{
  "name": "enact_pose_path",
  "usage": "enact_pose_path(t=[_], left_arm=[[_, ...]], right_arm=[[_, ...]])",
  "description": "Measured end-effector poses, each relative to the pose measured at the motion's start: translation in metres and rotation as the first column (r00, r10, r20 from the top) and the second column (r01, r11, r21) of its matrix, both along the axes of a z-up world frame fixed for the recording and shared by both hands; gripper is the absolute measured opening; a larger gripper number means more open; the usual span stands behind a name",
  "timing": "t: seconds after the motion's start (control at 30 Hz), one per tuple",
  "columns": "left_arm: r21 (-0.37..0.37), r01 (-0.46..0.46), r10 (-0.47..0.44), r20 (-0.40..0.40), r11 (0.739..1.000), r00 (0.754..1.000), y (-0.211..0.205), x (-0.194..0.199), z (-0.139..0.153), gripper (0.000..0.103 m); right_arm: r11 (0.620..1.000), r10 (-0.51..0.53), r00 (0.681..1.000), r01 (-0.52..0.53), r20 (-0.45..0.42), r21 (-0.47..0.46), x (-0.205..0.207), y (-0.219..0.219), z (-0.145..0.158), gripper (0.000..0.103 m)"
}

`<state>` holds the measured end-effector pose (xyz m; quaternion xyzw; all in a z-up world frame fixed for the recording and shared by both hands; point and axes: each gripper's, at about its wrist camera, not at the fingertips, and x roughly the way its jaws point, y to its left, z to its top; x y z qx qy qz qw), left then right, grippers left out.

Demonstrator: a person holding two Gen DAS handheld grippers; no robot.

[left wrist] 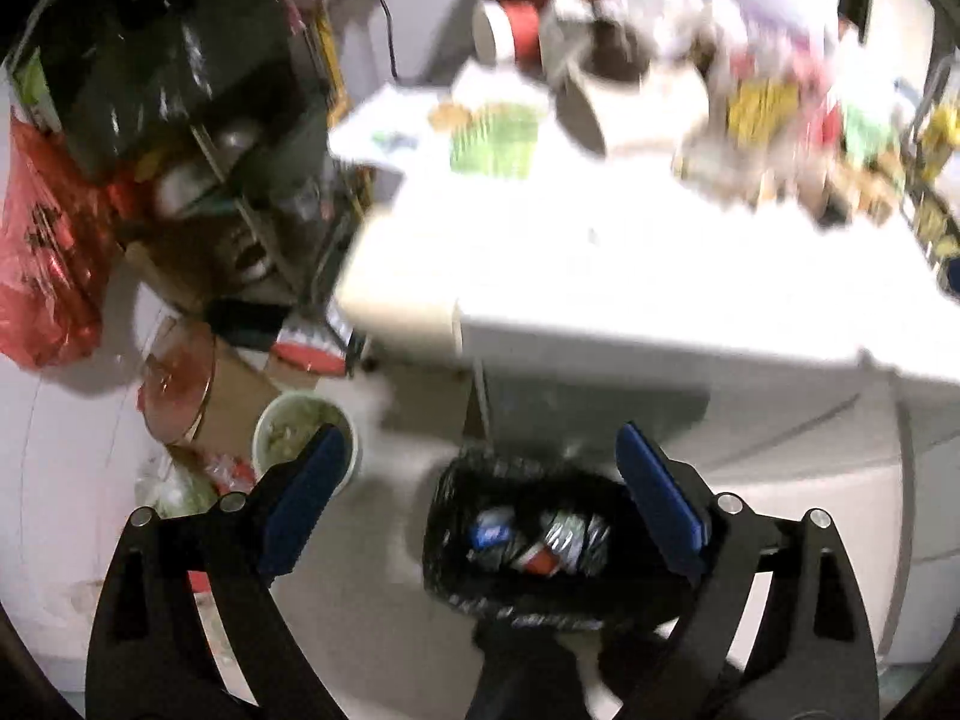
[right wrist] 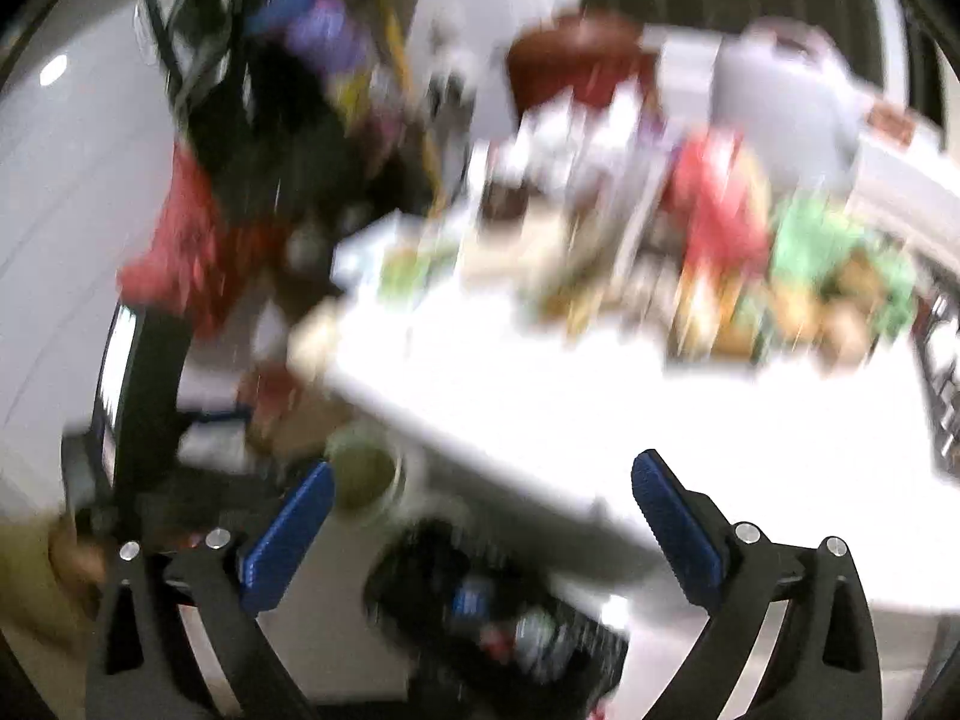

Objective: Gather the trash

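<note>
A black-lined trash bin (left wrist: pixel 540 546) stands on the floor below the white table (left wrist: pixel 630 276); it holds crumpled wrappers and packets (left wrist: pixel 567 534). My left gripper (left wrist: pixel 480 456) hangs open and empty above the bin, which lies between its blue pads (left wrist: pixel 306 498). In the blurred right wrist view the bin (right wrist: pixel 480 606) sits low in the middle. My right gripper (right wrist: pixel 480 480) is open and empty above it. Mixed trash (left wrist: pixel 750 78) is piled at the table's far side, also seen as a blur in the right wrist view (right wrist: pixel 690 222).
A round bowl with food scraps (left wrist: pixel 300 432) stands on the floor left of the bin. Cardboard and a glass lid (left wrist: pixel 180 384) lie beside it. A red plastic bag (left wrist: pixel 42 252) and a cluttered dark shelf (left wrist: pixel 240 180) stand at left. A red cup (left wrist: pixel 510 30) lies on the table.
</note>
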<state>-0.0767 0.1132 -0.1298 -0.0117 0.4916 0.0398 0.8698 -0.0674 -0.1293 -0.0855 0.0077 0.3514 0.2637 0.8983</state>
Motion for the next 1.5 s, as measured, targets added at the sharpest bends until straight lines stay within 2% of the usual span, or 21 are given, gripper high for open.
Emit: enact_pose_path(t=[0.07, 0.1, 0.2, 0.33, 0.43, 0.47, 0.5, 0.6, 0.7, 0.87, 0.9, 0.97, 1.0, 1.07, 1.17, 1.3, 1.37, 1.4, 1.43, 1.47, 1.5], left_arm=[[-0.013, -0.006, 0.006, 0.024, 1.000, 1.000, 0.001, 0.004, 0.008, 0.089], [-0.014, -0.006, 0.006, 0.031, 1.000, 0.999, 0.001, 0.006, 0.011, 0.089], [-0.011, -0.005, 0.006, 0.051, 1.000, 0.999, -0.002, 0.004, 0.014, 0.089], [-0.017, -0.009, 0.010, 0.046, 1.000, 0.999, -0.004, 0.002, 0.017, 0.089], [-0.015, -0.021, 0.021, 0.047, 1.000, 0.999, 0.001, 0.000, 0.021, 0.089], [-0.017, -0.028, 0.029, 0.049, 0.999, 0.998, 0.002, -0.001, 0.021, 0.089], [-0.021, -0.034, 0.035, 0.052, 0.999, 0.998, 0.004, -0.001, 0.022, 0.089], [-0.042, -0.068, 0.070, 0.058, 0.997, 0.996, 0.016, 0.002, 0.023, 0.089], [-0.071, -0.098, 0.102, 0.065, 0.993, 0.993, 0.029, 0.009, 0.025, 0.089], [-0.194, -0.138, 0.157, 0.088, 0.971, 0.984, 0.064, 0.038, 0.025, 0.089], [-0.225, -0.143, 0.167, 0.091, 0.964, 0.982, 0.071, 0.043, 0.024, 0.089], [-0.347, -0.156, 0.196, 0.086, 0.925, 0.977, 0.093, 0.060, 0.018, 0.089], [-0.413, -0.179, 0.228, 0.074, 0.893, 0.971, 0.108, 0.071, 0.012, 0.089], [-0.497, -0.187, 0.254, 0.070, 0.847, 0.965, 0.124, 0.085, 0.003, 0.089], [-0.561, -0.205, 0.280, 0.050, 0.802, 0.959, 0.140, 0.111, -0.011, 0.089], [-0.659, -0.213, 0.291, 0.009, 0.721, 0.957, 0.152, 0.140, -0.031, 0.088], [-0.680, -0.224, 0.295, -0.012, 0.698, 0.955, 0.154, 0.148, -0.041, 0.060], [-0.692, -0.229, 0.287, -0.033, 0.685, 0.957, 0.155, 0.152, -0.046, 0.024], [-0.697, -0.233, 0.283, -0.045, 0.679, 0.958, 0.154, 0.152, -0.049, 0.005], [-0.687, -0.236, 0.284, -0.045, 0.687, 0.958, 0.153, 0.151, -0.049, 0.005], [-0.668, -0.232, 0.285, -0.031, 0.707, 0.958, 0.151, 0.149, -0.046, 0.005]], right_arm=[[0.998, -0.054, 0.998, 0.053, 0.024, 0.013, 0.023, 0.001, 0.007, 0.096], [0.997, -0.079, 0.996, 0.078, 0.029, 0.025, 0.034, 0.002, 0.009, 0.092], [0.988, -0.139, 0.990, 0.139, -0.002, 0.074, 0.069, 0.002, 0.001, 0.090], [0.980, -0.173, 0.981, 0.179, -0.083, 0.084, 0.107, 0.010, -0.008, 0.074], [0.980, -0.160, 0.975, 0.175, -0.151, 0.091, 0.124, 0.014, -0.016, 0.044], [0.979, -0.140, 0.972, 0.164, -0.191, 0.118, 0.129, 0.013, -0.021, 0.023], [0.978, -0.135, 0.968, 0.165, -0.213, 0.130, 0.130, 0.014, -0.023, 0.008], [0.971, -0.147, 0.964, 0.184, -0.220, 0.155, 0.122, 0.006, -0.022, 0.001], [0.965, -0.147, 0.971, 0.183, -0.191, 0.188, 0.103, -0.005, -0.007, 0.001], [0.948, -0.166, 0.967, 0.210, -0.193, 0.240, 0.075, -0.028, 0.014, 0.000], [0.944, -0.168, 0.967, 0.214, -0.190, 0.253, 0.068, -0.034, 0.018, 0.000], [0.938, -0.172, 0.968, 0.218, -0.184, 0.268, 0.058, -0.041, 0.024, 0.001], [0.938, -0.174, 0.968, 0.219, -0.182, 0.270, 0.054, -0.044, 0.028, 0.001], [0.938, -0.177, 0.970, 0.218, -0.167, 0.270, 0.046, -0.047, 0.034, 0.001], [0.941, -0.178, 0.973, 0.212, -0.149, 0.264, 0.038, -0.047, 0.041, 0.001], [0.948, -0.177, 0.974, 0.207, -0.141, 0.241, 0.031, -0.043, 0.043, 0.001], [0.950, -0.178, 0.973, 0.208, -0.146, 0.233, 0.030, -0.041, 0.041, 0.001], [0.951, -0.177, 0.973, 0.208, -0.149, 0.230, 0.030, -0.040, 0.040, 0.001], [0.951, -0.177, 0.972, 0.209, -0.151, 0.227, 0.029, -0.039, 0.039, 0.001], [0.952, -0.177, 0.972, 0.208, -0.152, 0.226, 0.029, -0.038, 0.039, 0.001], [0.952, -0.175, 0.973, 0.207, -0.152, 0.226, 0.029, -0.037, 0.038, 0.001]])
